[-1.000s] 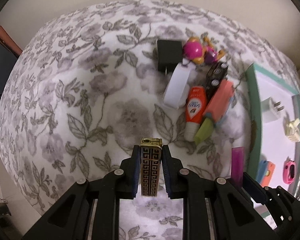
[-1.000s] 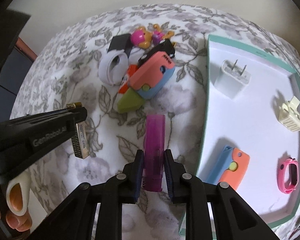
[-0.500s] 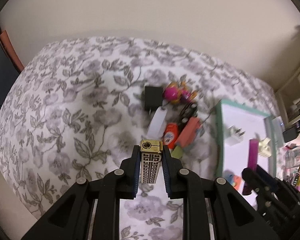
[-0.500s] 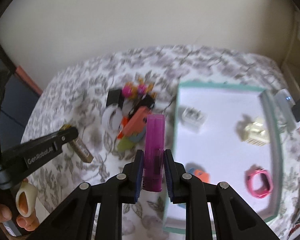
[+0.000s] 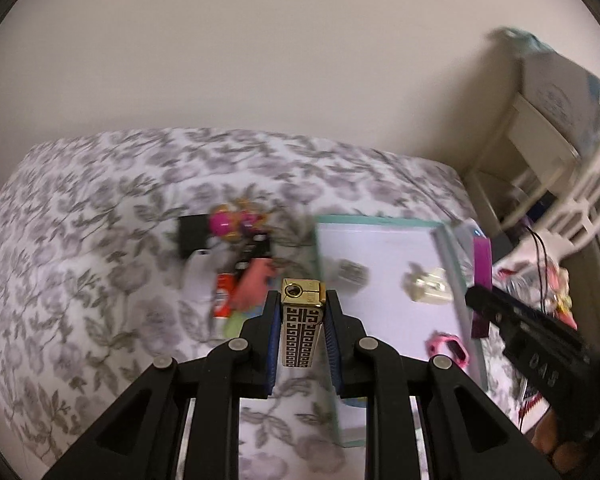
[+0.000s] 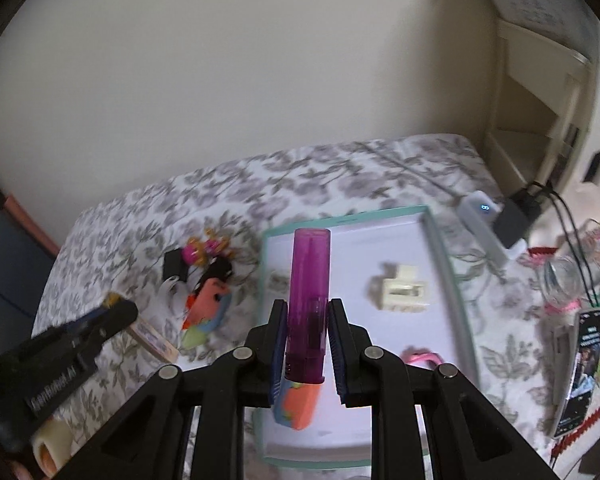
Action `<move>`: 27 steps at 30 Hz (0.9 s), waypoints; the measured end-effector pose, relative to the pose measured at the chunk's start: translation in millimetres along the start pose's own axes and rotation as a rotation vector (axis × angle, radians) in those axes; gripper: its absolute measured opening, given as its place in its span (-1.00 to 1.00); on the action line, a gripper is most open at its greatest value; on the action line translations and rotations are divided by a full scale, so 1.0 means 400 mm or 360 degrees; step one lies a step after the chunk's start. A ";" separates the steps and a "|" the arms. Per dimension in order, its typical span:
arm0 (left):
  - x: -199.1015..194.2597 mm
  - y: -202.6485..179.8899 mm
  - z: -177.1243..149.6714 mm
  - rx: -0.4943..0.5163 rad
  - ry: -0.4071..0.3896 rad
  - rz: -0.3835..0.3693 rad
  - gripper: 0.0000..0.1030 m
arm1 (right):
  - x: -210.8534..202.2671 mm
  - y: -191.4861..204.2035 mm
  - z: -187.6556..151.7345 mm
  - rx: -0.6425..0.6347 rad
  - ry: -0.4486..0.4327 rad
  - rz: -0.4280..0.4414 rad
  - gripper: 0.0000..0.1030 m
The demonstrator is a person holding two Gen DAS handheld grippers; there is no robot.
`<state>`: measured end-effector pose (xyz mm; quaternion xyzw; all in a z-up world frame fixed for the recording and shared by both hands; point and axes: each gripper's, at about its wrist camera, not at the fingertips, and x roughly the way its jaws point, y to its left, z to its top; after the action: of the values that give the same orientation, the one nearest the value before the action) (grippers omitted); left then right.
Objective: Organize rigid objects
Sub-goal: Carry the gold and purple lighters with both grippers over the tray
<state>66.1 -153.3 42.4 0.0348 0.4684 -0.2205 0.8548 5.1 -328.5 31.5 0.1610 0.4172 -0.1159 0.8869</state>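
My left gripper is shut on a gold lighter with a black key pattern, held above the bed near the tray's left wall. My right gripper is shut on a translucent purple lighter, raised over the white tray with a teal rim. In the left wrist view that tray lies right of centre, and the right gripper with the purple lighter shows past its right wall. A cream clip, a pink watch, a white plug and an orange-blue cutter lie in the tray.
A pile of small things lies on the floral bedspread left of the tray: black adapter, pink toy, white roll, orange tube, orange cutter. Right of the tray are a white power bank, cables and a phone. Cream shelves stand at the right.
Both grippers rose from the bedspread with their lighters and swung right toward the tray. The purple lighter now hangs over the tray; the views tipped up, showing more wall.
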 end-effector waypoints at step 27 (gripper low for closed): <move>0.217 -0.235 -0.122 0.0336 0.0343 -0.0131 -0.58 | 0.173 -0.176 -0.077 0.0123 0.0342 -0.0257 -0.58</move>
<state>29.3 -255.1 -42.1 0.1287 0.5327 -0.2983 0.7815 2.7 -386.4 -54.0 0.1725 0.5165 -0.1850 0.8181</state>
